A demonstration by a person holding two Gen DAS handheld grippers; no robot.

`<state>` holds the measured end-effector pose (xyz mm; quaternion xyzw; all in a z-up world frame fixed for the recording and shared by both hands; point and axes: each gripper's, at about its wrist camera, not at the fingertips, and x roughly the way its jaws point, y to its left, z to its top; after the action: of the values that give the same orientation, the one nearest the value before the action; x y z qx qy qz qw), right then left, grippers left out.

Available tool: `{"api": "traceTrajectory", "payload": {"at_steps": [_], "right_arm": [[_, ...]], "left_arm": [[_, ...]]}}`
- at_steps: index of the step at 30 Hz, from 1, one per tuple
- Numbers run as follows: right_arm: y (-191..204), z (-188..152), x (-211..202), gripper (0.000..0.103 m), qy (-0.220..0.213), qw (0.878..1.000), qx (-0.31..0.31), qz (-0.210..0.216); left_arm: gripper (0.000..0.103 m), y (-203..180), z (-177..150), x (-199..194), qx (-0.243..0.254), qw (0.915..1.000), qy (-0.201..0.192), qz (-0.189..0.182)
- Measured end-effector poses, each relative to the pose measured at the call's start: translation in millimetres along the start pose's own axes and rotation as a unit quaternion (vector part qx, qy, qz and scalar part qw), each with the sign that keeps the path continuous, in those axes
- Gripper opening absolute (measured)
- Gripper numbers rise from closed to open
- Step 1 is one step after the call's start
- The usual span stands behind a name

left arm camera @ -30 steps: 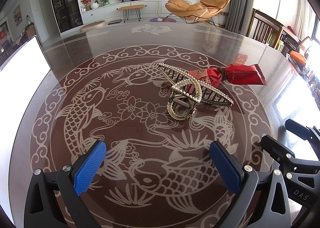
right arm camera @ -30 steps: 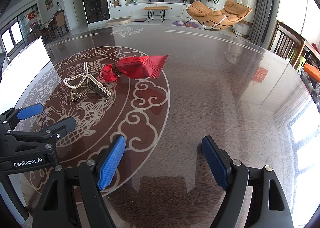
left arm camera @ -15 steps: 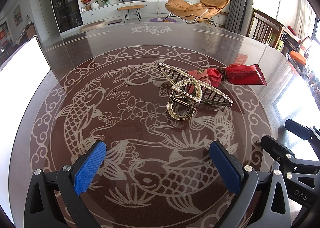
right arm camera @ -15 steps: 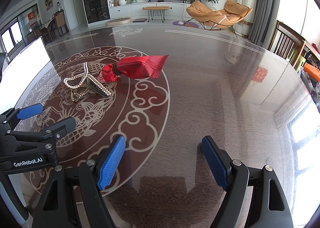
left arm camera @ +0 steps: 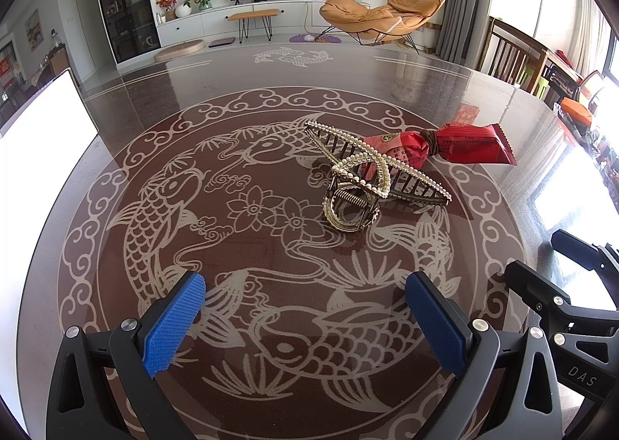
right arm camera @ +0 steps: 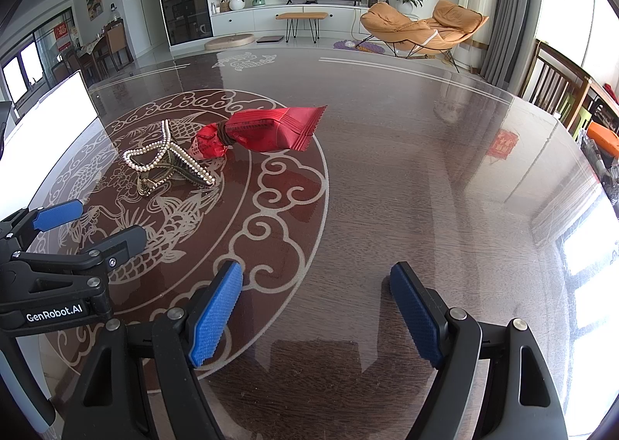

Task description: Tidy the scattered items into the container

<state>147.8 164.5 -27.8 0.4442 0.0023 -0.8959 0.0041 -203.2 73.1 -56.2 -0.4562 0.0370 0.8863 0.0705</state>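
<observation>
Nothing tidied yet, imo. My left gripper (left arm camera: 305, 320) and right gripper (right arm camera: 315, 314) both gape wide w/ nothing between the pads, low over the table (right arm camera: 425, 169). Hair clip (left arm camera: 361, 185) at 1 o'clock from the left one, touching the red packet (left arm camera: 445, 146) behind it. White container (left arm camera: 38, 130) at 10 o'clock, contents not visible. Both items left to move.

Pearl-studded metal hair claw (left arm camera: 371, 181) on glass-topped round worktop (left arm camera: 271, 99), centre; red foil snack packet (left arm camera: 441, 148) touching behind-right; white flat panel (left arm camera: 38, 123) at left edge
</observation>
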Motion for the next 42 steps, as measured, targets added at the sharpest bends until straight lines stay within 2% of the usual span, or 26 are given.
{"api": "traceTrajectory", "payload": {"at_steps": [42], "right_arm": [[0.3,1.4,-2.6,0.080,0.000,1.000,0.000,0.000]], "left_arm": [[0.103,0.0,0.0,-0.2,0.000,1.0000,0.000,0.000]]}}
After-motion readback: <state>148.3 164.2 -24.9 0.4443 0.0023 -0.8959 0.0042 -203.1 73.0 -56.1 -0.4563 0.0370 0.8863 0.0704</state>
